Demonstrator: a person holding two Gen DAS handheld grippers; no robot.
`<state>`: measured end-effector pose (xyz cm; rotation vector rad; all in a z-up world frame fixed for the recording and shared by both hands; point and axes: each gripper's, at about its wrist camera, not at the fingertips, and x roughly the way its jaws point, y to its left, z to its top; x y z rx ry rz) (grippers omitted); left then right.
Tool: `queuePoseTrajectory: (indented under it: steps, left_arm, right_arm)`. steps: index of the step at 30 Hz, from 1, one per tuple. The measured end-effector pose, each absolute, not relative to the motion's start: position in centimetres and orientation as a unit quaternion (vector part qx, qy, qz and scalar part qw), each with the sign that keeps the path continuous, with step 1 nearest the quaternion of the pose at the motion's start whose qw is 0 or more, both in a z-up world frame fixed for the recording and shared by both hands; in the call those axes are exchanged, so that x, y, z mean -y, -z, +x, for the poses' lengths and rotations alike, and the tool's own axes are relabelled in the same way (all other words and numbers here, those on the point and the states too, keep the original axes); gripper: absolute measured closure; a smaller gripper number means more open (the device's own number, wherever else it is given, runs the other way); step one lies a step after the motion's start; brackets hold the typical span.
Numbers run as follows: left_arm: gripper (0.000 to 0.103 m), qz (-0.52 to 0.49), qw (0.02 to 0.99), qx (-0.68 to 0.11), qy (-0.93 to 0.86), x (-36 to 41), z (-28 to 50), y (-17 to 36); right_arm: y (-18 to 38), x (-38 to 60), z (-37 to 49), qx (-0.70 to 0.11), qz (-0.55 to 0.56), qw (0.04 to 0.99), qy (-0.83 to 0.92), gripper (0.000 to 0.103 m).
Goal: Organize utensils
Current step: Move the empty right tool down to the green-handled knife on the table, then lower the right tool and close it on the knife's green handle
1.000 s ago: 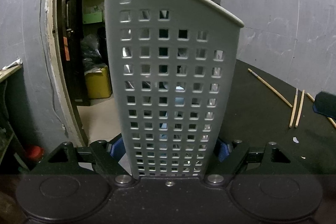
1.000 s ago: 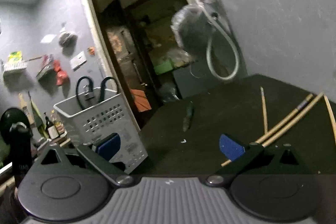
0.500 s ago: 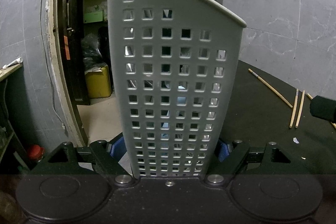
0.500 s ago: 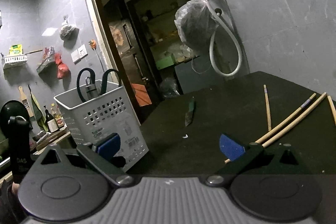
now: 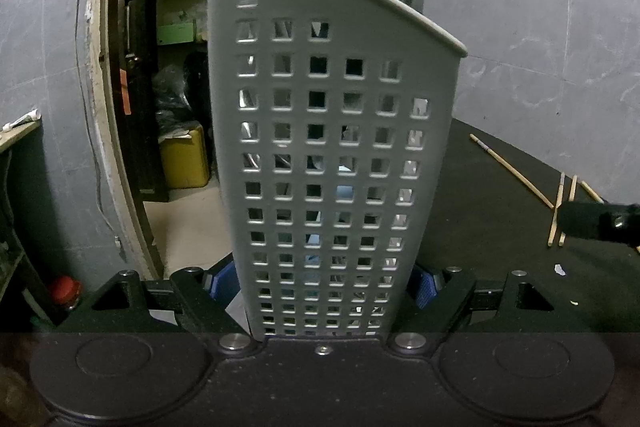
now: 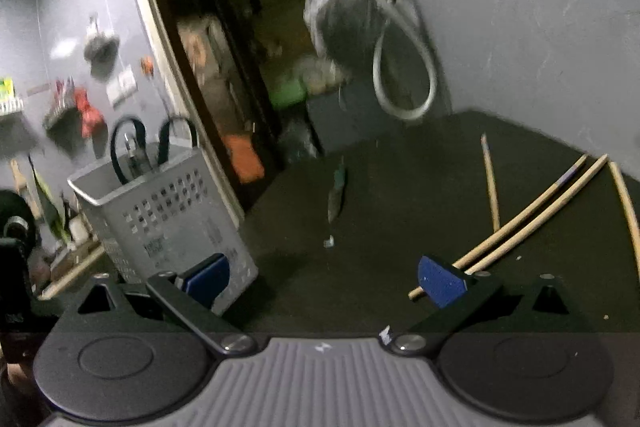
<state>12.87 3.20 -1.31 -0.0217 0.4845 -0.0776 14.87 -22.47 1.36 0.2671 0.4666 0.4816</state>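
Two wrist fisheyes, both low over the dark worktop [image 6: 400, 187], facing the doorway wall.

Left wrist view: looks forward along the left tool [image 5: 322, 283], pressed very close to the grey perforated basket [image 5: 332, 147], which fills the centre of frame; doorway [image 5: 160, 67] to the left, worktop and chopsticks [image 5: 560, 211] at far right edge. Right wrist view: looks forward along the right tool [image 6: 324, 279] from farther back and to the right, motion-blurred; basket [image 6: 168, 211] seen small at lower left, doorway [image 6: 240, 67] centre, chopsticks [image 6: 532, 215] near at right. Shared between views: basket, doorway, chopsticks, grey wall, worktop. Right tool's tip [image 5: 600, 221] enters the left view's right edge.
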Motion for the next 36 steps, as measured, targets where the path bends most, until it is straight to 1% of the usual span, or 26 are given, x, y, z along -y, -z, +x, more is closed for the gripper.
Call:
queuePoseTrajectory:
  steps: [4, 9, 12, 15, 19, 24, 32, 36]
  left_arm:
    - [0.019, -0.019, 0.97, -0.24, 0.04, -3.6, 12.9, 1.4]
    - [0.019, -0.019, 0.97, -0.238, 0.043, -3.8, 12.9, 1.4]
    - [0.019, -0.022, 0.97, -0.237, 0.045, -3.9, 12.9, 1.5]
    - [0.019, -0.021, 0.97, -0.237, 0.046, -4.0, 12.9, 1.5]
    - [0.018, -0.017, 0.971, -0.236, 0.044, -3.8, 12.9, 1.5]
    - [0.018, -0.02, 0.97, -0.236, 0.047, -3.9, 12.8, 1.6]
    - [0.018, -0.03, 0.969, -0.239, 0.053, -4.5, 13.0, 1.5]
    - [0.018, -0.027, 0.969, -0.242, 0.051, -4.5, 13.2, 1.5]
  right_arm:
    - [-3.2, 21.6, 17.1, -0.269, 0.082, 0.931, -0.233, 0.0]
    - [-6.2, 20.3, 20.9, -0.288, 0.016, 0.939, -0.188, 0.0]
    - [-7.4, 19.0, 23.4, -0.285, -0.019, 0.944, -0.166, 0.0]
    - [-8.1, 16.9, 26.7, -0.301, -0.05, 0.938, -0.163, 0.0]
    - [-7.9, 12.9, 31.7, -0.339, -0.106, 0.919, -0.172, 0.0]
    - [-7.1, 9.3, 36.7, -0.35, -0.124, 0.915, -0.161, 0.0]
    - [-4.6, 6.9, 42.4, -0.354, -0.147, 0.912, -0.146, 0.0]
    - [-3.7, 5.5, 42.7, -0.325, -0.194, 0.91, -0.169, 0.0]
